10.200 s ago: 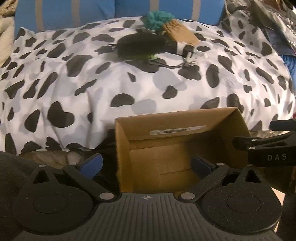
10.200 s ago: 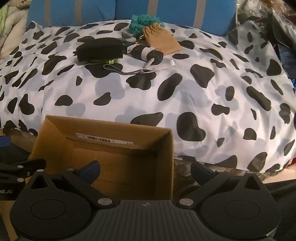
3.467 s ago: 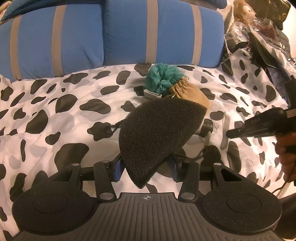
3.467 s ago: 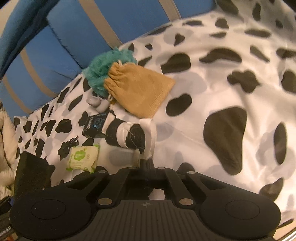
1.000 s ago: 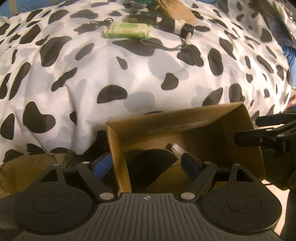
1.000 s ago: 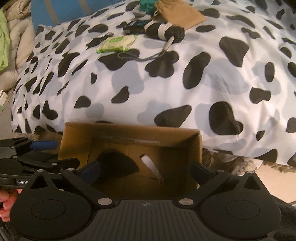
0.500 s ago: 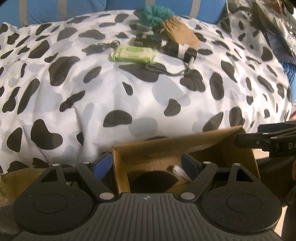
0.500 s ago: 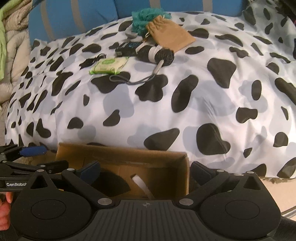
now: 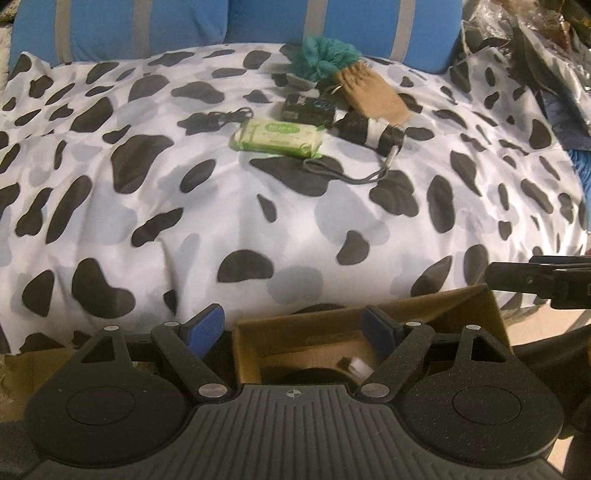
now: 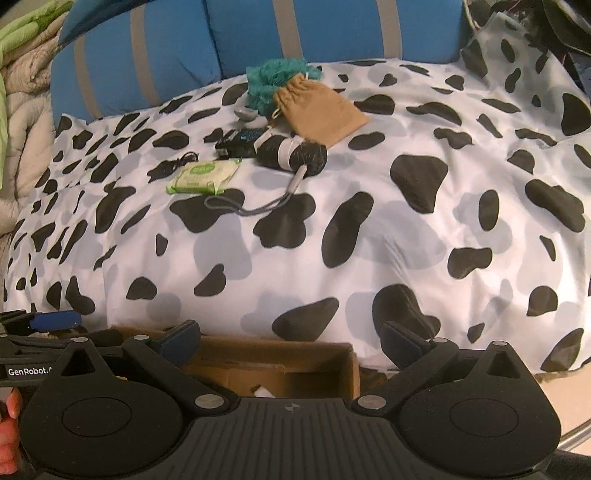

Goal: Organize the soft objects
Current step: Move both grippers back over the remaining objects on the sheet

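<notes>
I see both tools, left (image 9: 293, 326) and right (image 10: 290, 339), released over the near box (image 9: 424, 306); wipes (image 9: 277, 138) lie far on the bed (image 9: 221, 206).

Far ahead of the gripper, 2 blue pillows (image 9: 155, 29) with grey stripes stand behind a cow-print duvet (image 9: 258, 206). To its upper left, crumpled beige bedding (image 10: 22, 107) piles beside them. To the upper right, dark clutter (image 9: 535, 48) lies past the duvet's edge; what it is cannot be told.
</notes>
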{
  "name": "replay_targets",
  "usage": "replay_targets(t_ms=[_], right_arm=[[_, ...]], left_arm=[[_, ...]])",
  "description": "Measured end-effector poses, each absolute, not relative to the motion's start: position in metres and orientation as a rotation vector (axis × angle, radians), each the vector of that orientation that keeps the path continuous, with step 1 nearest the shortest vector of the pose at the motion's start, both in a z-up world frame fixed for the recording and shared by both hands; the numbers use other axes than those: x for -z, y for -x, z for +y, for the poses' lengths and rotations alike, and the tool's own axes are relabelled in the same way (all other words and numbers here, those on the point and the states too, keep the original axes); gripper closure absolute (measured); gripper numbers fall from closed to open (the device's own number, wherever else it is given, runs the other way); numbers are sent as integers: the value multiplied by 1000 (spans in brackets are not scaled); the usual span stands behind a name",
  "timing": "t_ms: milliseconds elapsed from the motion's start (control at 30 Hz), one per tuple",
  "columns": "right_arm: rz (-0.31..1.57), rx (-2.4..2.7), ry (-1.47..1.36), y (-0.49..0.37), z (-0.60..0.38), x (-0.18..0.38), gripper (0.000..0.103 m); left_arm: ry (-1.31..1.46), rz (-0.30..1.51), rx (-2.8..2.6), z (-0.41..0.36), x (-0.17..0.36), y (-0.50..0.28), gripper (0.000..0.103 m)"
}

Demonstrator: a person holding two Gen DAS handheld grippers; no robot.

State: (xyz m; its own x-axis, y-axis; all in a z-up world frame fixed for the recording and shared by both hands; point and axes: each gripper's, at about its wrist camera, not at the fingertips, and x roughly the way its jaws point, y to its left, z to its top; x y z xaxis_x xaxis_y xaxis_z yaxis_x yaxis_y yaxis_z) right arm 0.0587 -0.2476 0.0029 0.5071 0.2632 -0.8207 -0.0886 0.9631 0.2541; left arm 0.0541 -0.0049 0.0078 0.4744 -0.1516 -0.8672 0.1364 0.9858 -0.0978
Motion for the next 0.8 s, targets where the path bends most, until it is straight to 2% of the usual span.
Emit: replay_targets(t_ms=[800], right_arm=[[943,-200,-82,-80,-251,-14,0]], left_arm=[[-4,1020,186,0,-13,-82,21]])
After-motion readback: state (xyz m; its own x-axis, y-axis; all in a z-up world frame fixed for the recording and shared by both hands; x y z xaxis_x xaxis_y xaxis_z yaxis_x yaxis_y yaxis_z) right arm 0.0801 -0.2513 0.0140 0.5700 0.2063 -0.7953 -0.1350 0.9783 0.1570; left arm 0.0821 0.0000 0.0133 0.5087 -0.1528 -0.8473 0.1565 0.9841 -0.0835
